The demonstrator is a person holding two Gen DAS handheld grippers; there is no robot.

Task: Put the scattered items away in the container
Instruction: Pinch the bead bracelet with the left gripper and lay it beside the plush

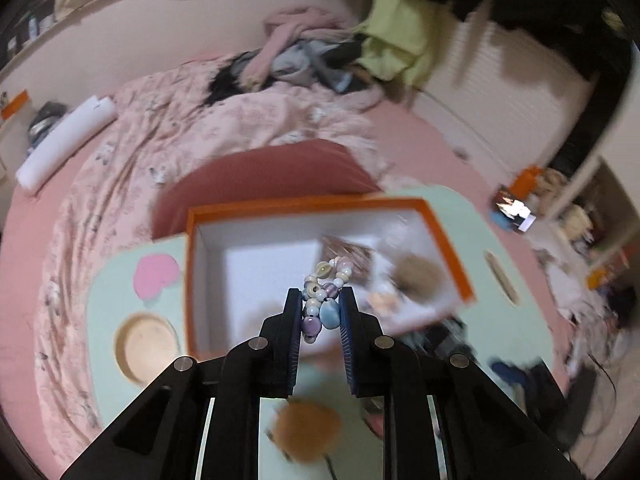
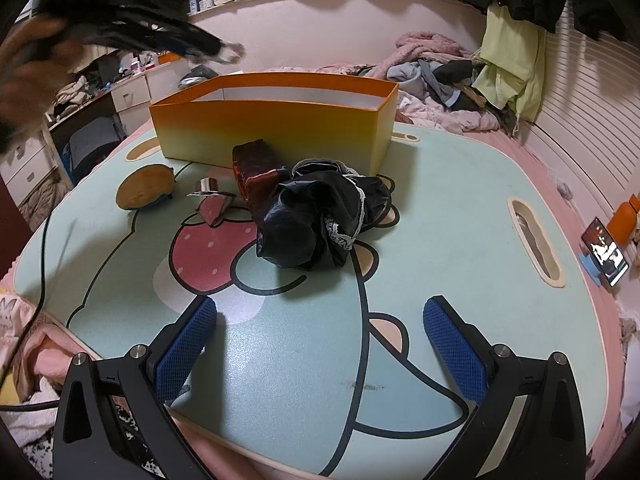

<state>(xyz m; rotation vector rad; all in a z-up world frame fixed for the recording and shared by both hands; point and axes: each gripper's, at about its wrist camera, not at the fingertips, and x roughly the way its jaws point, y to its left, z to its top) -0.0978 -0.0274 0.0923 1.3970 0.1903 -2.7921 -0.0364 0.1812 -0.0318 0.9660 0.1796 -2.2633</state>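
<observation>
At the centre of the left wrist view, the left gripper [image 1: 320,308] pinches a bead bracelet [image 1: 322,300] above the orange box [image 1: 448,240]. Loose dangling beads could slip out early. Lower right, the right gripper [image 2: 320,340] gapes empty over the mat [image 2: 440,220].

Dim, warm indoor light here, soft shadows only. The left wrist view is smeared with motion blur across the orange box [image 1: 316,208] and bedding; the bead bracelet [image 1: 322,300] stays sharp. The right wrist view is crisp, except the blurred hand [image 2: 36,60]. Edges bow and darken.
</observation>
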